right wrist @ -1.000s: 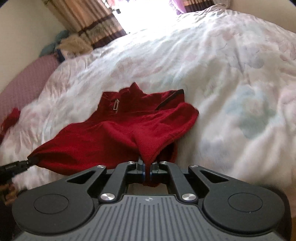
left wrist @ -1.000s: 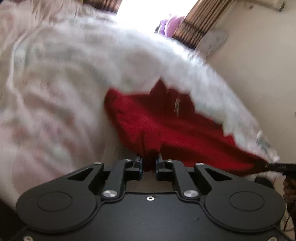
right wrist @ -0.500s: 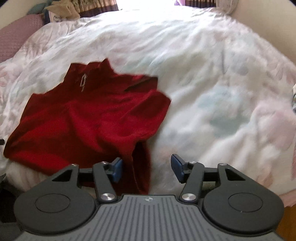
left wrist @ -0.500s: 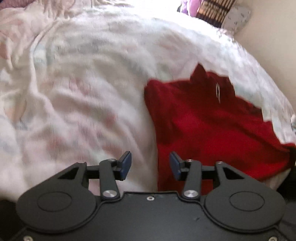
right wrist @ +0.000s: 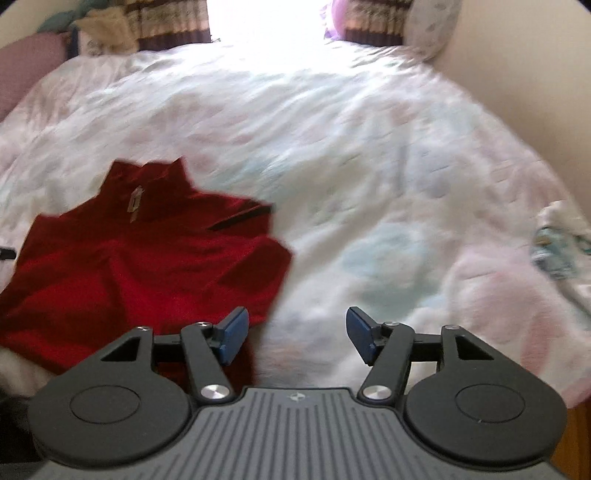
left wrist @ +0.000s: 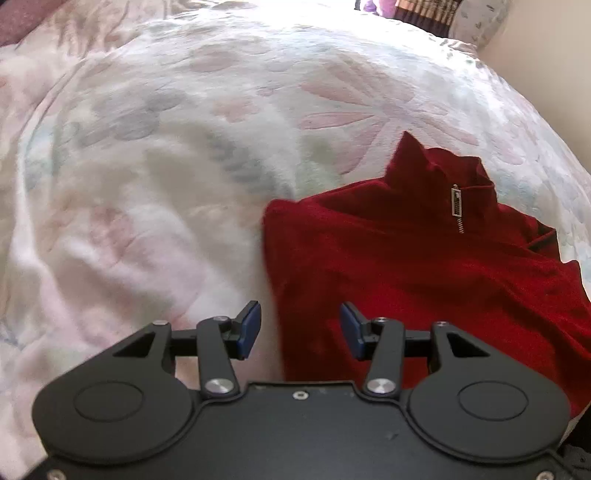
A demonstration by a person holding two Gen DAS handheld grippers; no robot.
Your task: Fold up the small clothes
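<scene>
A small red zip-neck top [left wrist: 424, 266] lies on the bed, collar away from me, silver zipper pull [left wrist: 456, 201] showing. It also shows in the right wrist view [right wrist: 140, 266], at the left. My left gripper [left wrist: 300, 329] is open and empty, just above the top's near left edge. My right gripper [right wrist: 297, 335] is open and empty, over the bedspread at the top's near right edge; its left pad [right wrist: 232, 330] overlaps the red fabric.
The bed is covered by a pale floral bedspread [right wrist: 369, 166]. A beige wall [right wrist: 524, 74] runs along the right. Pillows and striped curtains [right wrist: 166, 18] are at the far end. A small patterned cloth [right wrist: 557, 247] lies at the right edge.
Both grippers were shut on the red top's lower edge a second ago. They have let go, opened, and drawn apart; the top now lies flat on the bed.
</scene>
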